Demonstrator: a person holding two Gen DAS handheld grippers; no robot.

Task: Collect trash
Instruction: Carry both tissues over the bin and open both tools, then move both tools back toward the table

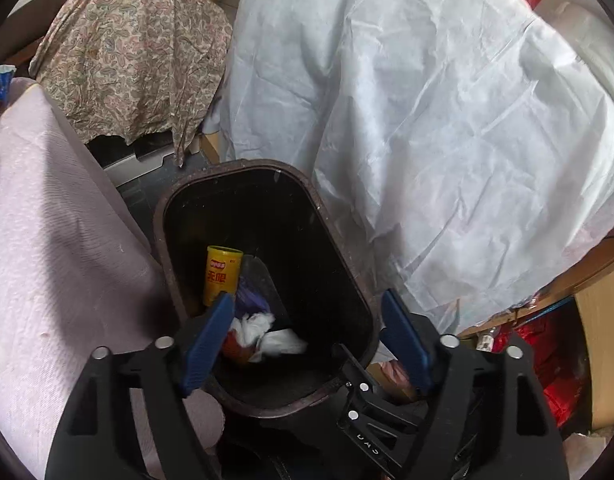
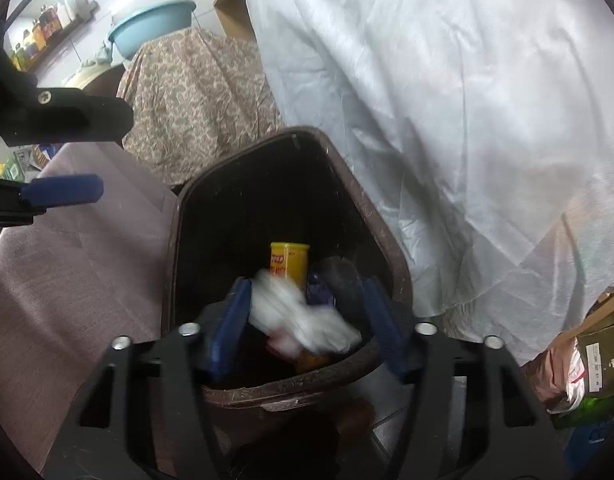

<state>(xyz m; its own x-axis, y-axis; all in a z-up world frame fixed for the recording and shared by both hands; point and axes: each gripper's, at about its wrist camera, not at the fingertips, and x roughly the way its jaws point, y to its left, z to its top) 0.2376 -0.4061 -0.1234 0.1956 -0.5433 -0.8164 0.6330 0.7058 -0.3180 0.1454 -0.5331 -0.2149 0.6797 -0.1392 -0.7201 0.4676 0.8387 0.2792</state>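
1. Dark brown plastic rectangular bin [image 1: 267,200] stands on the floor between draped cloths; release squarely over its mouth.
2. Left gripper [image 1: 307,340] gapes wide, empty.
3. Right gripper [image 2: 307,320] spread; blurred white crumpled tissue [image 2: 299,316] between its fingers, seemingly dropping in.

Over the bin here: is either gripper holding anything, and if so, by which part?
Nothing is held. The left gripper and right gripper are both open above the brown bin; blurred white paper is loose between the right's fingers.
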